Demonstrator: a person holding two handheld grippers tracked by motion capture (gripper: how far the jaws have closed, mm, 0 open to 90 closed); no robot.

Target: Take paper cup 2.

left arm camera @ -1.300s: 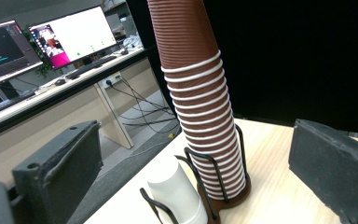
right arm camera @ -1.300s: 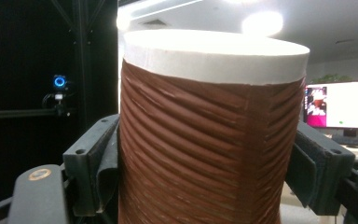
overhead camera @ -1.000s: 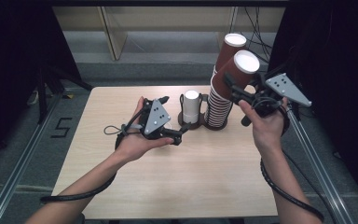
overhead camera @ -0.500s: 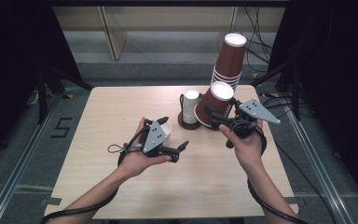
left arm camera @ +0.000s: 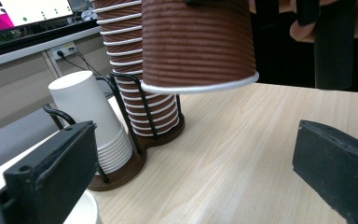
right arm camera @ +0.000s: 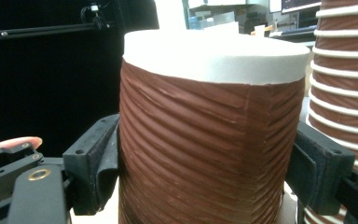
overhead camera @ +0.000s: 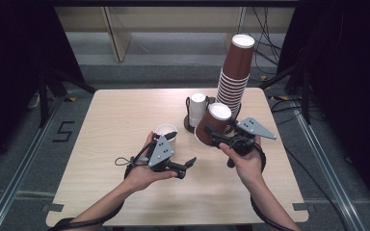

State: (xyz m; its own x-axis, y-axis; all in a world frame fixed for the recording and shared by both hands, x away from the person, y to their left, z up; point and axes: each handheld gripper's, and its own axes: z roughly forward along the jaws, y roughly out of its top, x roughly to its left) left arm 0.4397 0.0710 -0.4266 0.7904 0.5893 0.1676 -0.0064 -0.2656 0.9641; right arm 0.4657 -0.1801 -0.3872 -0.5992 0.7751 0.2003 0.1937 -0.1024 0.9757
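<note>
One ribbed brown paper cup (overhead camera: pixel 212 125), upside down, is being gripped by the right tongs (overhead camera: pixel 211 132) above the light wooden table (overhead camera: pixel 125 110); the left tongs (overhead camera: pixel 185 166) are gaping, holding nothing.

A brown cup (right arm camera: pixel 209 135) with slanted ribbing and a white base is seen at centre frame, clasped by black jaws. At right, a brown stack (overhead camera: pixel 234 72) banded with white rims is shown; the table (overhead camera: pixel 125 115) is pale woodgrain.
</note>
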